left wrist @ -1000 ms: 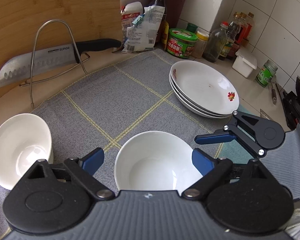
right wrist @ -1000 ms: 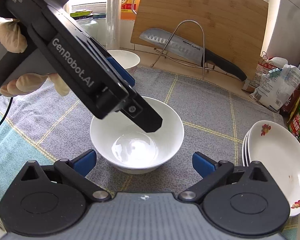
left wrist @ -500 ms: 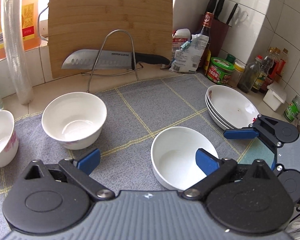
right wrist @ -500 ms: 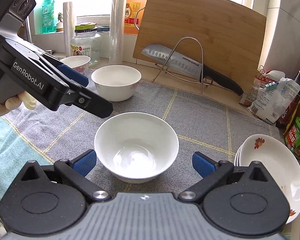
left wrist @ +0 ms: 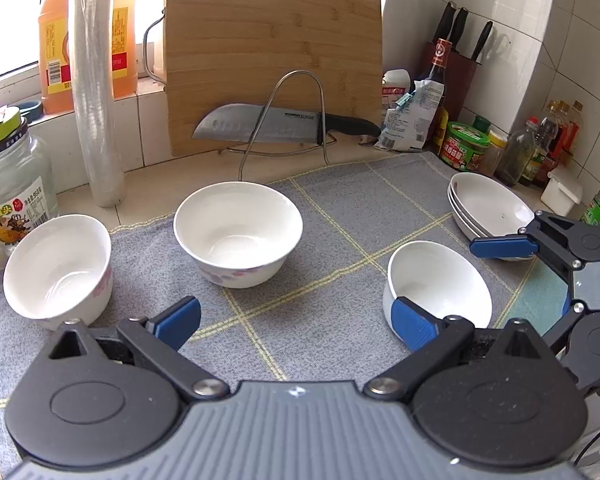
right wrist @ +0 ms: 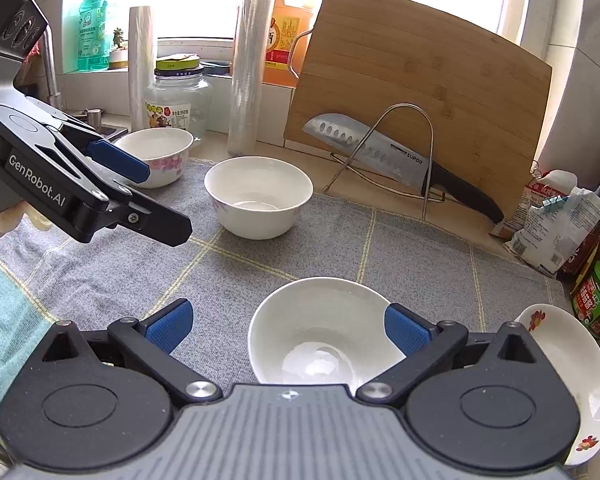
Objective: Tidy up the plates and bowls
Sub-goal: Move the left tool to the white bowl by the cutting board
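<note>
Plain white bowl [left wrist: 436, 280] now free on the grey checked cloth [left wrist: 340, 208], toward the right side of the worktop, just in front of the stack of plates [left wrist: 488, 208] by the right edge. Sits upright, mouth up; round, so no long axis to speak of, only the vertical one through rim and foot. Released within the last second: left gripper [left wrist: 296, 320] jaws just been opening, nothing between them now, and swung away leftward, so that the bowl has slid from centre to the right of its view. Spread wide and empty, aimed down at bare cloth between the bowls.

Flowered bowl [left wrist: 238, 232] at mid-cloth toward the back edge, second flowered bowl [left wrist: 58, 264] at the cloth's left edge, both upright and apart. Probably next for nesting, since three bowls stand separate while the plates look already stacked.

Right gripper [right wrist: 286, 324] also spread, hovering over the plain bowl's rim, one pad to its right and the other well to its left, not pinching it.

Behind: knife [left wrist: 276, 124] on a wire rack, cutting board [left wrist: 272, 52] leaning at the wall.
</note>
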Demonstrator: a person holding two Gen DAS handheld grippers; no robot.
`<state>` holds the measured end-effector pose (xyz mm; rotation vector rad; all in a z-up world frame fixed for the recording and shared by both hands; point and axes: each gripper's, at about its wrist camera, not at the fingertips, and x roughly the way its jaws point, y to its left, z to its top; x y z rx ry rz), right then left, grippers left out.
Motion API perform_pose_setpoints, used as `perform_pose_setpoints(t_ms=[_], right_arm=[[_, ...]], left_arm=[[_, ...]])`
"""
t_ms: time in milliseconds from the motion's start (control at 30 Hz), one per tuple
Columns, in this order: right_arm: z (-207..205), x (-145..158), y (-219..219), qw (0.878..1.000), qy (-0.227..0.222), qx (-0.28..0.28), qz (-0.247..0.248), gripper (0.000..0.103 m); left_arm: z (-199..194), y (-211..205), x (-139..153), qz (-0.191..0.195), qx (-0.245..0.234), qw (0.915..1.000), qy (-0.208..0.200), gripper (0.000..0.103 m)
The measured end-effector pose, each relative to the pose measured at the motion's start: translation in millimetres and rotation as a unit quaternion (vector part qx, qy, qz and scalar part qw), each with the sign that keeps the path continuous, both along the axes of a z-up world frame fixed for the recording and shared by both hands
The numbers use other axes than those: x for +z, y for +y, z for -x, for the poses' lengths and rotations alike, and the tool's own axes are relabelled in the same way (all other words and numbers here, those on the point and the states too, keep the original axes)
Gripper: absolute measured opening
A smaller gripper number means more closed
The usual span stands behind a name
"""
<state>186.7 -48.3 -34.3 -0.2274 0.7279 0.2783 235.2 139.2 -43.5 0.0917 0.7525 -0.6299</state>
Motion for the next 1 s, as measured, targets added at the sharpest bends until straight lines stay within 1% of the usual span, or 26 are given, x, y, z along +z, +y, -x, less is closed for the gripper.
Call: perform_pose_setpoints(t_ms=[67, 167, 300, 433, 533, 633, 700, 833, 933, 1000], right_arm=[[-1.7, 2.3, 15.2, 1.0, 0.002, -0.01, -0.001, 0.103], [-4.9, 5.4, 36.4, 1.0, -0.003, -0.023, 0.017, 0.103], [-9.4, 12.4, 55.2, 1.0, -0.006, -0.024, 0.019, 0.103], [-17.5, 14.8, 66.8, 0.999, -0.01, -0.007, 0.03, 0.103], [-26.6, 12.2, 67.6, 0.999, -0.008, 0.006, 0.031, 0.103], [-35.0, 8.0, 65.8, 0.999, -0.006, 0.011, 0.031, 0.103], [-41.5, 4.8, 64.9, 0.999, 0.001, 0.013, 0.029, 0.103], [-55.9, -3.2, 67.2, 0.999, 0.011, 0.022, 0.034, 0.103], [-63.0, -6.2, 69.4, 0.999, 0.011, 0.026, 0.033, 0.103], [-66.4, -7.2, 70.2, 0.999, 0.013, 0.029, 0.029, 0.103]], left_arm=[[-5.2, 10.8, 0.4, -0.005, -0.017, 0.9998, -0.007, 0.1], [-13.5, 25.8, 2.0, -0.011, -0.033, 0.9993, -0.011, 0.1], [-25.2, 39.2, 7.5, -0.013, -0.037, 0.9991, -0.015, 0.101], [-38.4, 45.9, 9.9, -0.009, -0.032, 0.9994, -0.013, 0.102], [-49.5, 47.1, 8.6, -0.009, -0.025, 0.9996, -0.004, 0.102], [-59.6, 42.7, 8.2, -0.022, -0.018, 0.9995, -0.012, 0.102], [-67.5, 38.4, 8.6, -0.029, -0.019, 0.9994, -0.012, 0.102], [-83.5, 32.5, 10.3, -0.024, -0.024, 0.9994, -0.006, 0.102], [-97.7, 25.5, 10.2, -0.039, -0.021, 0.999, 0.003, 0.102], [-103.9, 22.9, 10.3, -0.041, -0.021, 0.9989, 0.004, 0.102]])
